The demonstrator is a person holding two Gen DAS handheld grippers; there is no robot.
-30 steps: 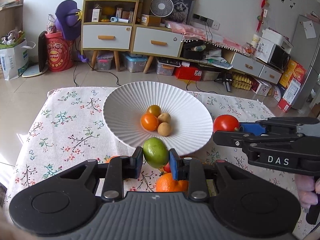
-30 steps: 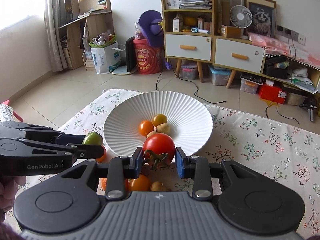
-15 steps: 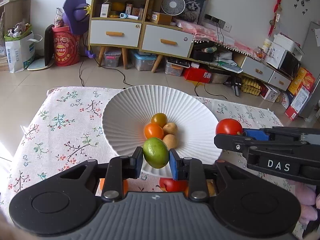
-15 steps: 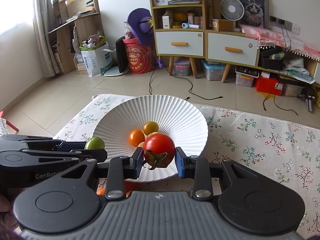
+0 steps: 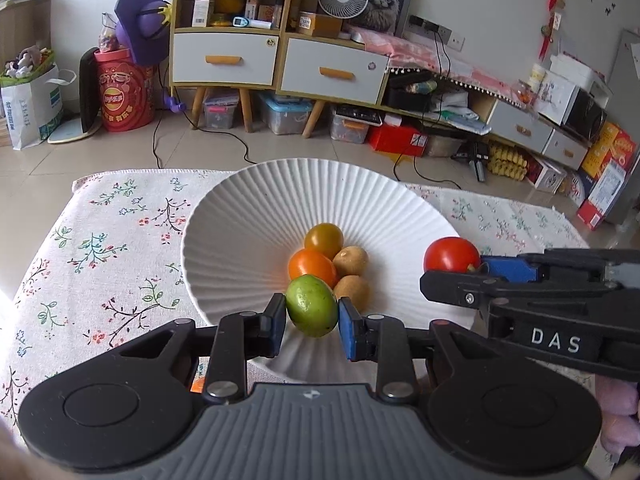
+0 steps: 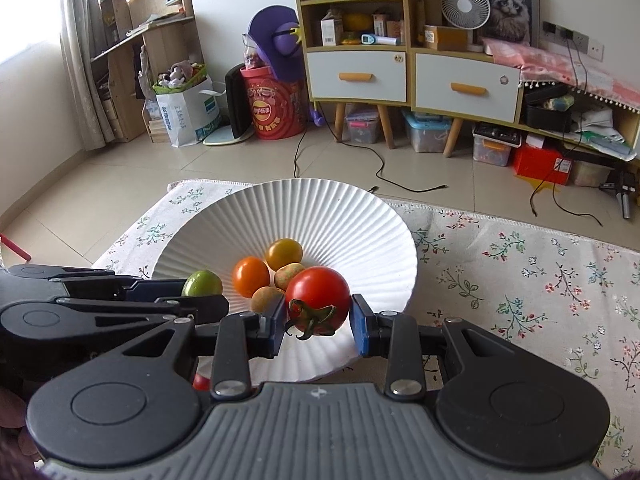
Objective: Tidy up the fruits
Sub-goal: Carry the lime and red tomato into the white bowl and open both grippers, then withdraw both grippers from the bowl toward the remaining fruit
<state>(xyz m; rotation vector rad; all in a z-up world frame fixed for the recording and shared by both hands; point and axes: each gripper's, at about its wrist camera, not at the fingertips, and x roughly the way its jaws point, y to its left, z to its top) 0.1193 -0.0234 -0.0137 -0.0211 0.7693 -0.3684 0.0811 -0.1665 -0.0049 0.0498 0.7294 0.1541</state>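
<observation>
Left gripper (image 5: 312, 322) pinches green fruit (image 5: 311, 305), right gripper (image 6: 318, 330) pinches red tomato (image 6: 318, 298), white bowl (image 6: 352, 220) w/ small fruits just ahead.

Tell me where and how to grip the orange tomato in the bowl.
Grip the orange tomato across its round middle, coming from above: the yellow tomato behind and the brown fruits on its right crowd it, leaving only the top and left free.

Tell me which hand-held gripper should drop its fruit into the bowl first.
Left, probably. The left hand-held gripper holds the green fruit beside the pile in the white bowl; the right hand-held gripper's red tomato sits nearer the rim.
</observation>
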